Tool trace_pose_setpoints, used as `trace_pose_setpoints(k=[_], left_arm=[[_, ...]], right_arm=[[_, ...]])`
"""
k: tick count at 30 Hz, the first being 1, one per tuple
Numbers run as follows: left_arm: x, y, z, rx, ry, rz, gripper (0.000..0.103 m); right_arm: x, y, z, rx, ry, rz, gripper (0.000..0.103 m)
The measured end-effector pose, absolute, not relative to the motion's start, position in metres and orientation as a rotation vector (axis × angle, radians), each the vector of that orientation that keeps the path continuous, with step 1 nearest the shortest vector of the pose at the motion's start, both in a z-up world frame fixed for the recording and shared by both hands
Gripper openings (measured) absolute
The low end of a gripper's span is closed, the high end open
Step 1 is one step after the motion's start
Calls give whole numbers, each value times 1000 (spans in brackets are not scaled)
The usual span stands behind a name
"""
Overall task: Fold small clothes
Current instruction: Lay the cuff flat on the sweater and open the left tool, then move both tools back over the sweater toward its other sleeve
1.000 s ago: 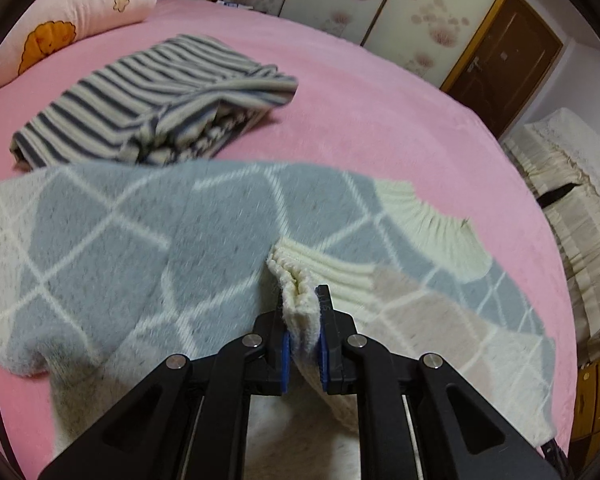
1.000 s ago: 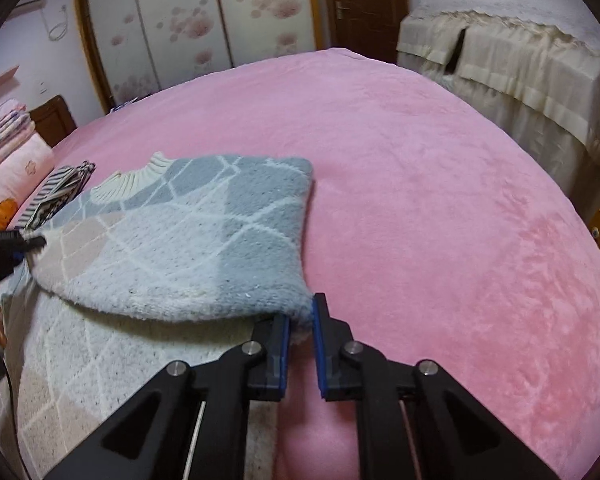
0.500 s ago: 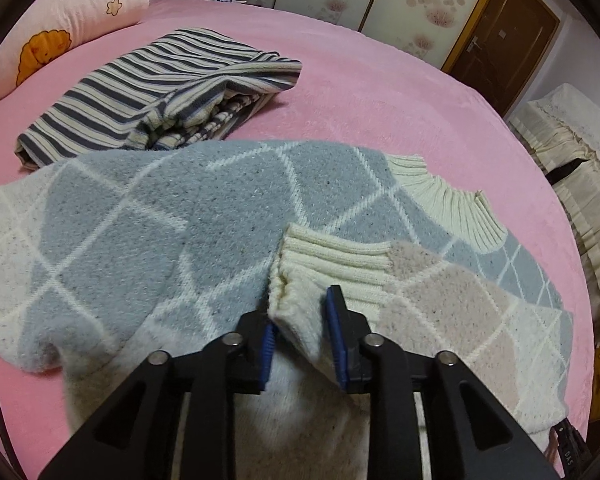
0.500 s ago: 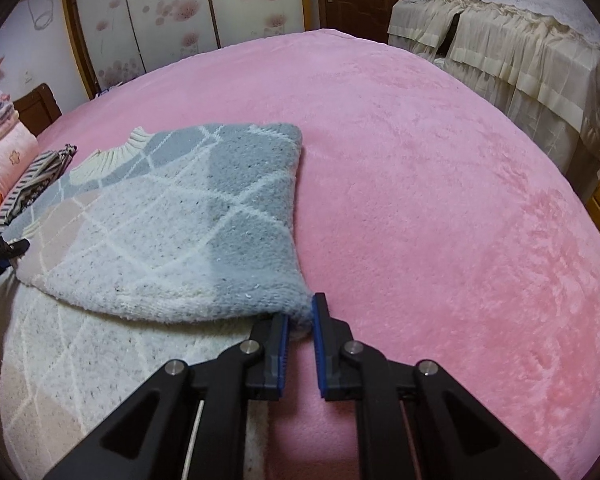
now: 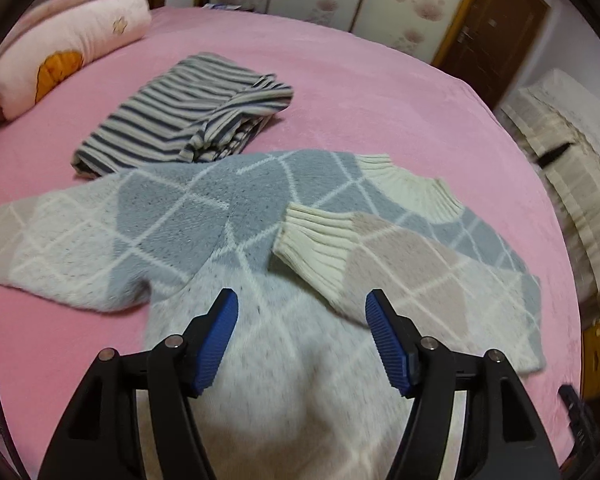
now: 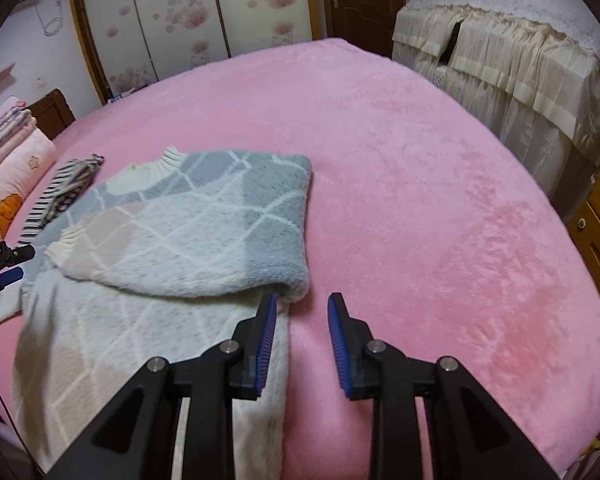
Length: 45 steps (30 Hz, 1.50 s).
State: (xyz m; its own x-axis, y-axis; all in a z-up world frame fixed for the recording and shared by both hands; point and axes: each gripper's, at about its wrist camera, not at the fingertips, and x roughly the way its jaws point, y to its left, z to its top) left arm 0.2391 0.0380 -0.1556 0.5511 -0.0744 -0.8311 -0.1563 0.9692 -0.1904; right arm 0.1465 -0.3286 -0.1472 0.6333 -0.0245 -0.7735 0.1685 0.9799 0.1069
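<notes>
A fuzzy grey, beige and white diamond-pattern sweater (image 5: 204,216) lies flat on the pink bed (image 5: 380,112). Its right sleeve is folded across the body, and the cream ribbed cuff (image 5: 320,248) rests free on the chest. My left gripper (image 5: 300,304) hovers above the sweater's body just below that cuff; its jaws are opening and nothing is between them. In the right wrist view my right gripper (image 6: 302,302) hangs at the folded edge of the sweater (image 6: 204,240), jaws opening, holding nothing; its left pad is level with the fold's corner. The left gripper (image 6: 4,264) shows at that view's left edge.
A folded navy-and-white striped garment (image 5: 184,120) lies just beyond the sweater. A pink pillow (image 5: 68,52) and stacked bedding sit at the far left. A cloth-covered piece of furniture (image 6: 508,48) and wooden drawers (image 6: 596,216) stand off the bed's right side.
Both grippers let go: the left released the cream cuff and the right released the fold's corner. Both opened, rose and drew back from the sweater, which now looks smaller.
</notes>
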Motion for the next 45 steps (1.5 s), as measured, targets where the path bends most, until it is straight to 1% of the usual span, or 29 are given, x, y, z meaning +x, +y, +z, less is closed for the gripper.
trace_pose_setpoints(k=[1,3,6,9,14,18,20,22,23,25,26,28,31,35,38,39,41,43,45], left_arm=[[233,34,-149,-236,986,42,75],[222,26,-136,-203,970,29,81],[213,10,-119,-145,943,0,82],[214,-7,-115,-82,916,-9,83],[243,-25,-131,-63,901,-2,83],[283,-32,-161,-106,949,1,83],[300,-35,-177,-120,980,13,81],[316,-38,-195,-123,1018,30,74],[324,-39,-205,-120,1043,39,74],[336,-41,-223,-108,1089,64,68],[341,-41,-231,-106,1098,76,68],[343,-40,-235,-112,1078,76,69],[345,-40,-239,-99,1072,68,70],[346,-40,-234,-71,1072,47,70],[343,-38,-221,-45,1079,45,71],[338,-37,-215,-42,1071,40,71],[327,-34,-202,-42,1048,27,73],[308,-29,-185,-48,1016,25,83],[292,-24,-170,-58,986,17,85]], right_arm=[[142,-328,-139,178,865,-105,27],[137,-327,-128,178,840,-98,27],[138,-326,-115,164,815,-98,27],[155,-326,-110,152,806,-90,28],[211,-332,-122,170,819,-27,29],[260,-333,-140,174,868,2,29],[278,-331,-148,171,890,14,29],[296,-328,-157,157,913,32,29],[303,-327,-161,145,923,36,28],[317,-326,-172,126,956,44,28],[323,-327,-179,118,979,39,28],[332,-331,-194,94,1028,4,20],[333,-339,-203,109,1036,-1,19],[327,-337,-200,89,1029,-25,20],[320,-331,-189,94,1027,-37,20],[315,-328,-184,102,1023,-32,23],[303,-321,-171,109,1005,-11,23],[287,-309,-160,103,987,9,23],[272,-299,-148,111,965,31,23]])
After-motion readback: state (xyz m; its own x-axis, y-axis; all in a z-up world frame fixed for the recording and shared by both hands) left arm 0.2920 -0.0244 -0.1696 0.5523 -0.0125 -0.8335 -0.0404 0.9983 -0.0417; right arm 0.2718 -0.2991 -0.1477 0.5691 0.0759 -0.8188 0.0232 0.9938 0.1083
